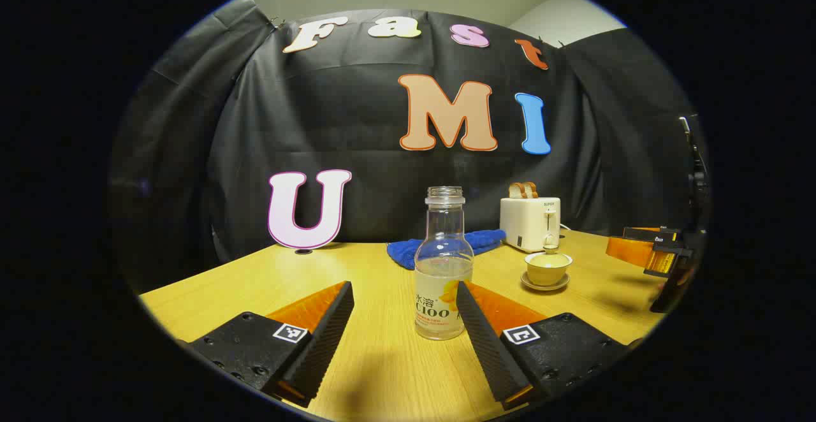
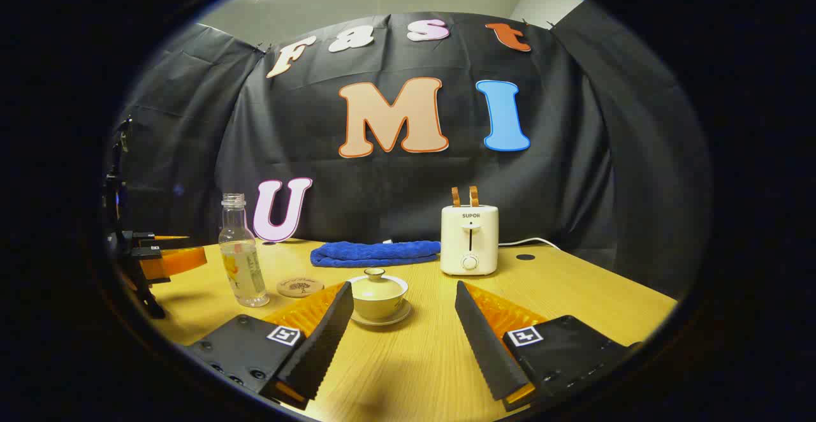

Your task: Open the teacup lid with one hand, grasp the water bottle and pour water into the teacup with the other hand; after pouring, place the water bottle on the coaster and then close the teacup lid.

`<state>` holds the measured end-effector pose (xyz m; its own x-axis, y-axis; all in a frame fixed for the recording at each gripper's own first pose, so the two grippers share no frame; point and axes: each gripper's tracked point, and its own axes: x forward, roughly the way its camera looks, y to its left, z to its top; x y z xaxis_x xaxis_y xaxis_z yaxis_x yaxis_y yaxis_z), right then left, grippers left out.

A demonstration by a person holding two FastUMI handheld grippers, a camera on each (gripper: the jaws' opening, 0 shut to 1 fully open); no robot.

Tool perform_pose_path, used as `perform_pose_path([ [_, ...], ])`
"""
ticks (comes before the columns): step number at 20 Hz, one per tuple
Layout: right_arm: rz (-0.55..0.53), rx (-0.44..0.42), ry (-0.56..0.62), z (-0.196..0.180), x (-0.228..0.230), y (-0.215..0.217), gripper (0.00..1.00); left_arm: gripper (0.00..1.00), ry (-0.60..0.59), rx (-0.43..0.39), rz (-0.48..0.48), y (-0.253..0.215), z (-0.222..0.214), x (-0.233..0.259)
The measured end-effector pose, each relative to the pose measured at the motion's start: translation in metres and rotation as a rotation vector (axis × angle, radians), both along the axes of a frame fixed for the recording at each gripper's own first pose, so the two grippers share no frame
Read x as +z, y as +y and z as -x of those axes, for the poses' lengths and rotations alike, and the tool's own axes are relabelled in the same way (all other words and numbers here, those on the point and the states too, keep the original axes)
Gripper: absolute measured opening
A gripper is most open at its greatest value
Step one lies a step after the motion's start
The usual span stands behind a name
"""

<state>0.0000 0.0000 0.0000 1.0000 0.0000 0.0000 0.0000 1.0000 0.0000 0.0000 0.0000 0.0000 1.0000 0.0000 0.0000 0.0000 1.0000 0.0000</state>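
Both sets of jaws stand wide apart and hold nothing. From the left gripper view I see my left gripper (image 1: 405, 317) low over the wooden table (image 1: 382, 371), with the water bottle (image 1: 444, 262) standing upright just ahead, nearer the right finger than the left, and touched by neither. That bottle has no cap on and is partly filled. Beyond it, off to the right, the teacup (image 1: 547, 268) sits on its saucer (image 1: 544, 284) with the lid (image 1: 549, 248) on. From the right gripper view my right gripper (image 2: 405, 317) faces that same teacup, which sits just beyond the left finger's tip, not between the fingers. To the cup's left lies the round coaster (image 2: 300, 287), bare, and the bottle stands just beside it on the far side. Behind them I have a folded blue cloth (image 2: 375, 252) and a white toaster (image 2: 470, 240) holding two slices of bread (image 2: 465, 196), both against the booth wall.
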Motion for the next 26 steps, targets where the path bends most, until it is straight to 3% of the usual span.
perform_pose_path([
  [3,-0.001,-0.007,0.001,0.000,0.000,0.000,0.96,0.95,-0.002,0.013,0.001,0.002,0.001,0.000],
  [16,-0.001,-0.013,-0.001,0.000,0.000,-0.001,1.00,0.94,-0.006,0.044,-0.003,0.006,-0.001,0.001],
  [26,-0.004,0.050,0.007,-0.010,-0.001,0.012,0.96,0.95,-0.002,0.046,0.000,0.005,0.001,0.000],
])
